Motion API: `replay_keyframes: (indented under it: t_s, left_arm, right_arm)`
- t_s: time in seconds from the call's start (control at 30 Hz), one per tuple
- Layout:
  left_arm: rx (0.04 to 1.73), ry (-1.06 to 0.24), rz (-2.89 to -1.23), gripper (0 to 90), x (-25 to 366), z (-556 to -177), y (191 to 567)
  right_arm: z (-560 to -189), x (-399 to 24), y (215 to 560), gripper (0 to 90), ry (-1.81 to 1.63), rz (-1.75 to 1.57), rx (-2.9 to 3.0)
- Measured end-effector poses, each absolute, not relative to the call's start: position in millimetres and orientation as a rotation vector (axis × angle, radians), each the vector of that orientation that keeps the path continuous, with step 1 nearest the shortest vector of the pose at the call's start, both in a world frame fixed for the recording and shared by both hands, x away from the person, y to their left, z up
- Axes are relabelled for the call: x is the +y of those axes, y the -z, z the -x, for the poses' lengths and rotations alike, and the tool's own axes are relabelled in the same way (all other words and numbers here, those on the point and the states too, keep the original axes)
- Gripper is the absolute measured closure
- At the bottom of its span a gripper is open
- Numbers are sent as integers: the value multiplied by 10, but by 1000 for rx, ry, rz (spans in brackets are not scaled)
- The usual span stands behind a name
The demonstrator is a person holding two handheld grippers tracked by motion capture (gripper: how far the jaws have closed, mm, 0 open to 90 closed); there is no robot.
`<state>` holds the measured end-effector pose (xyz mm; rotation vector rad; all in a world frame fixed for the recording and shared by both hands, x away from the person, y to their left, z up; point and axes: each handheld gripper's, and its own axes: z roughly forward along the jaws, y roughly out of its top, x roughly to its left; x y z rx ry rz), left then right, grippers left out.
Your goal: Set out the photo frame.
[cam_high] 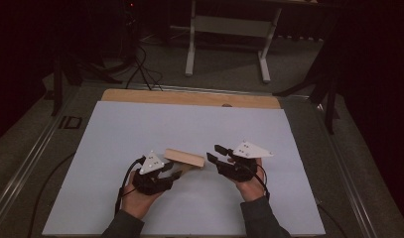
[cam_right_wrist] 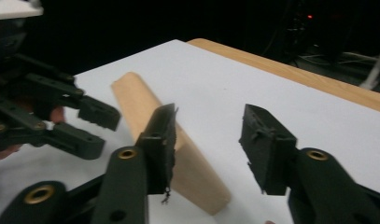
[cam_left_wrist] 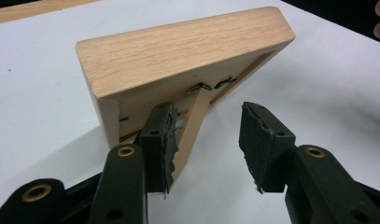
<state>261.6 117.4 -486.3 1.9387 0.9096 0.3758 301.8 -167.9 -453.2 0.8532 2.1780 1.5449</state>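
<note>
A light wooden picture frame (cam_high: 184, 157) stands tilted on the white table top, seen from its back. In the left gripper view the frame (cam_left_wrist: 178, 51) leans on a thin wooden stand leg (cam_left_wrist: 192, 126). My left gripper (cam_left_wrist: 208, 135) is open, with that leg just inside its left pad and the right pad well apart from it. In the high view the left gripper (cam_high: 173, 171) sits at the frame's near left side and my right gripper (cam_high: 213, 152) at its right end. The right gripper (cam_right_wrist: 208, 135) is open with nothing between its pads; the frame (cam_right_wrist: 145, 105) lies behind its left jaw.
A white sheet (cam_high: 189, 124) covers the table, and a wooden board edge (cam_high: 189, 97) shows at the far side. Beyond the table stand a white desk frame (cam_high: 227, 29) and cables (cam_high: 140, 64) on the floor. The left gripper (cam_right_wrist: 96, 128) shows in the right gripper view.
</note>
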Motion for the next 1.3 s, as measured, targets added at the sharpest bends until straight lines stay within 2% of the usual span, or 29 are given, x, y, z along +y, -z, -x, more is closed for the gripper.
replay_keyframes:
  t_s: [0.23, 0.33, 0.43, 0.7, 1.3]
  left_arm:
    - [917, -385, -1938, 561, 1194, -2630, 4885]
    - [925, -393, -1934, 582, 1211, -2638, 4906]
    - [939, -407, -1924, 625, 1233, -2649, 4916]
    - [962, -427, -1918, 746, 1295, -2656, 4924]
    - [991, -440, -1909, 748, 1304, -2686, 4955]
  right_arm:
    - [-3140, -1707, 4622, 694, -1514, -951, 2154]
    - [-3205, -1701, 4675, 824, -1514, -970, 2159]
    - [-3248, -1656, 4732, 893, -1491, -976, 2176]
    - [-3337, -1496, 4860, 897, -1457, -969, 2230]
    - [-3393, -1447, 4935, 897, -1491, -987, 2270]
